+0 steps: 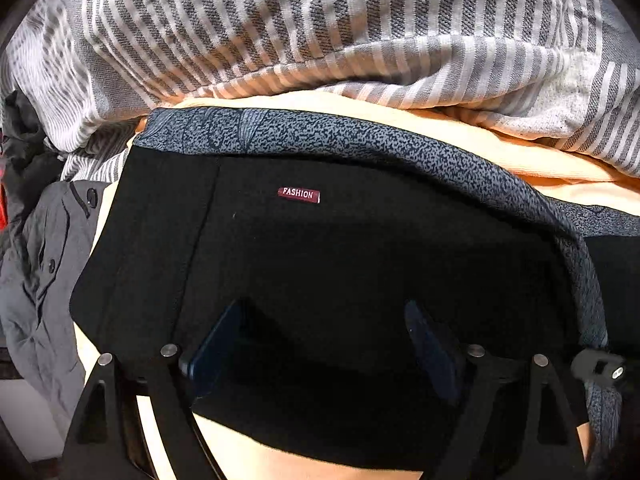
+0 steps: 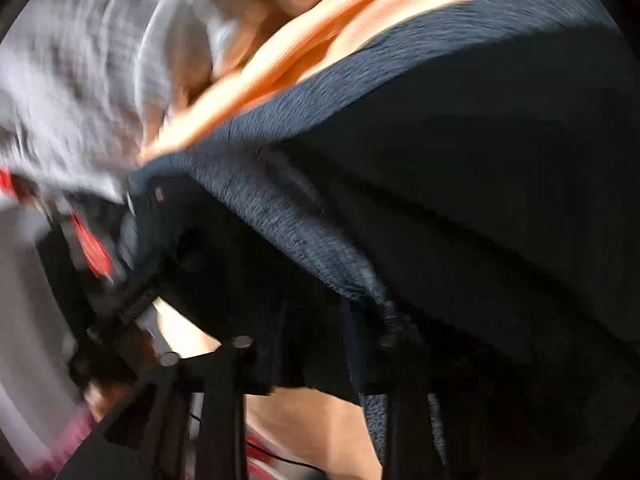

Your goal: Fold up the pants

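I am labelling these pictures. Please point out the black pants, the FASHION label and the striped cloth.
black pants (image 1: 340, 260), left wrist view, on the flat black fabric below the label.
FASHION label (image 1: 298, 194), left wrist view, on its red middle.
striped cloth (image 1: 280, 20), left wrist view, on the grey and white stripes at the top.

left gripper (image 1: 324, 320) jaws wide apart

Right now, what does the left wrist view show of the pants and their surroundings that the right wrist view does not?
Only the left wrist view: a sharp red FASHION label on the black pants, a grey buttoned garment, and the left gripper with jaws wide apart over the pants. Only the right wrist view, badly blurred: the right gripper low at the pants' edge. Both: the speckled blue-grey waistband, the orange sheet, the striped cloth.
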Tool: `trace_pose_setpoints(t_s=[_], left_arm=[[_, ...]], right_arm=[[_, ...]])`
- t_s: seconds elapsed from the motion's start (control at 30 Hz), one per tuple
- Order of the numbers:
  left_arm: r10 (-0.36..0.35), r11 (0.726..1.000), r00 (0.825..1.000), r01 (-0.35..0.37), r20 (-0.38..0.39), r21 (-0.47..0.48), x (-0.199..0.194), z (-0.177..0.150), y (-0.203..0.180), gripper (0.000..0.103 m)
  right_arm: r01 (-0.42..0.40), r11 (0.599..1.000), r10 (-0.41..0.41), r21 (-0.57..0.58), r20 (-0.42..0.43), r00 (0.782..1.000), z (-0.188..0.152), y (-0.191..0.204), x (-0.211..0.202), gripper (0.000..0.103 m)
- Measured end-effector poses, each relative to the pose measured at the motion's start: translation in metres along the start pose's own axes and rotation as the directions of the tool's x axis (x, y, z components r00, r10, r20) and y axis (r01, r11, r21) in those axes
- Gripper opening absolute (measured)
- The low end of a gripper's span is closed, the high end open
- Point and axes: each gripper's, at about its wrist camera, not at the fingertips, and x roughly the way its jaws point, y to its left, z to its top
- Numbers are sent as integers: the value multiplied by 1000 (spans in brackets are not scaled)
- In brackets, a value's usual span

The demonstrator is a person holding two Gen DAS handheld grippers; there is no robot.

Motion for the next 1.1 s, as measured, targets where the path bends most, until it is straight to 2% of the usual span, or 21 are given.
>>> trace_pose_setpoints(t_s=[0.03, 0.1, 0.17, 0.27, 0.37, 0.53, 0.7, 0.83, 0.93, 1.1], left_arm=[[5, 1000, 1000, -5, -6, 0, -3, -1, -3, 86], [25, 1000, 1000, -25, -11, 7, -17, 0, -10, 86], [20, 1000, 1000, -20, -1, 18, -26, -2, -13, 86], [-7, 998, 1000, 5, 28, 61, -48, -6, -27, 86], [-49, 991, 997, 41, 61, 128, -71, -23, -51, 86], [-126, 954, 989, 100, 76, 281, -88, -63, -98, 86], [-197, 905, 980, 171, 27, 390, -98, -108, -132, 86], [-227, 859, 974, 201, -1, 472, -111, -141, -148, 86], [-249, 833, 968, 227, -24, 504, -115, -158, -158, 86], [-225, 817, 972, 224, -64, 532, -103, -174, -176, 86]], right_arm=[[-13, 1000, 13, 12, 13, 1000, -4, 0, -4, 34], [-12, 1000, 13, -11, 44, 999, -8, 6, -20, 53], [9, 998, -5, -57, 79, 997, -20, 19, -33, 64], [82, 990, -62, -113, 165, 984, -49, 28, -65, 65], [138, 987, -116, -85, 225, 967, -87, 21, -88, 65], [136, 989, -147, 57, 274, 951, -153, -21, -121, 65], [215, 955, -276, 203, 358, 892, -249, -84, -158, 65], [204, 913, -337, 352, 372, 865, -321, -129, -171, 65], [231, 886, -385, 403, 358, 851, -349, -151, -167, 65], [243, 865, -415, 438, 356, 837, -368, -182, -168, 65]])
